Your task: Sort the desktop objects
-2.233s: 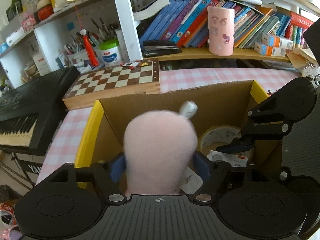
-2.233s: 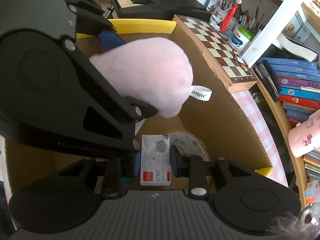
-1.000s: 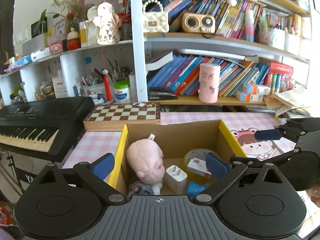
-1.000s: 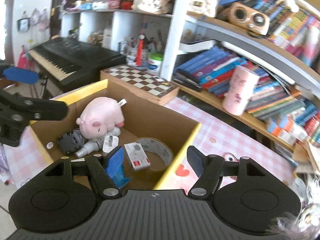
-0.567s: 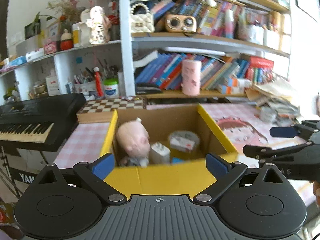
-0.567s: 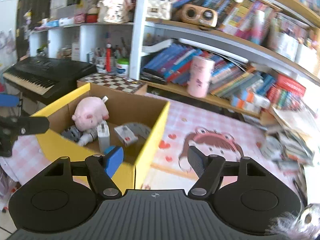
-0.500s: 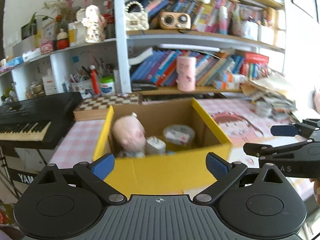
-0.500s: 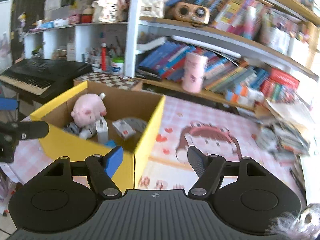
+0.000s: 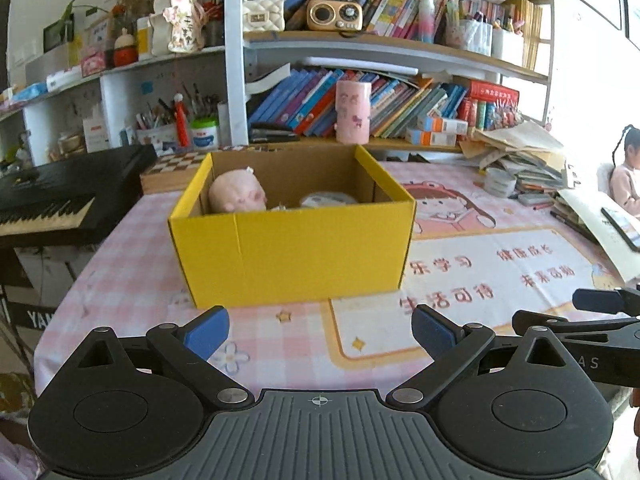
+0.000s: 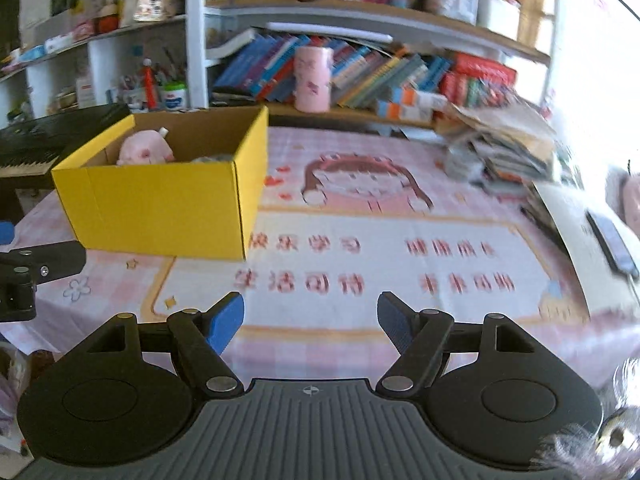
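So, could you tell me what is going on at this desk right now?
A person is sorting desk items with a gripper in each hand. The left gripper and right gripper are both open and empty above the pink tablecloth, in front of the yellow box. A pink plush toy already sits inside the box. A pile of papers remains at the table's far right.

The left black hand-held gripper (image 9: 319,330) with blue pads is spread wide and empty. The right black hand-held gripper (image 10: 311,322) has just been opening, nothing between its jaws.
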`<move>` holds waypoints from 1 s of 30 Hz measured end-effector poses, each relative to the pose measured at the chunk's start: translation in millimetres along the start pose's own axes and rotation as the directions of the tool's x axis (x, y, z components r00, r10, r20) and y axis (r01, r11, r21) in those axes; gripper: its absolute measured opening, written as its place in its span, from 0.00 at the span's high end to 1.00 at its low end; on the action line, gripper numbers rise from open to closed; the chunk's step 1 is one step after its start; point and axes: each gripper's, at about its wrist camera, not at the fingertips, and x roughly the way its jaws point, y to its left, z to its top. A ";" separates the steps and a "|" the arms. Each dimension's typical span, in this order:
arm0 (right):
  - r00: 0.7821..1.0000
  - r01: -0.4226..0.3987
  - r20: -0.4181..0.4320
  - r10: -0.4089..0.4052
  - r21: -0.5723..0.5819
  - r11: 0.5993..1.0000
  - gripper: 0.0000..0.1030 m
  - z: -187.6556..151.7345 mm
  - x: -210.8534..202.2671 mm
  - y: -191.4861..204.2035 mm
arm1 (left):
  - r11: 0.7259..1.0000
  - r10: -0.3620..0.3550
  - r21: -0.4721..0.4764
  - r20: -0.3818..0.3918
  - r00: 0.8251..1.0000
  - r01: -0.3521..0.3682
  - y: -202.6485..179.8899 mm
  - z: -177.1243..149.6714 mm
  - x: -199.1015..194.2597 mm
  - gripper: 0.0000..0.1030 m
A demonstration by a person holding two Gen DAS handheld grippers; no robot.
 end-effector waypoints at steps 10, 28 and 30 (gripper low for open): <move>0.999 0.032 -0.036 -0.031 0.009 0.999 0.26 -23.3 -11.9 -0.9 | 1.000 -0.003 0.000 -0.072 0.997 0.003 -5.6 -16.8 -2.0 0.03; 0.997 0.001 -0.079 0.000 0.024 1.000 0.24 -27.6 -7.8 -2.7 | 0.999 -0.032 0.005 -0.136 0.990 0.033 -7.9 -23.1 5.8 0.03; 0.996 0.001 -0.084 0.002 0.028 1.000 0.24 -27.3 -6.7 -3.6 | 1.000 -0.025 0.011 -0.150 0.988 0.027 -8.6 -24.0 8.2 0.03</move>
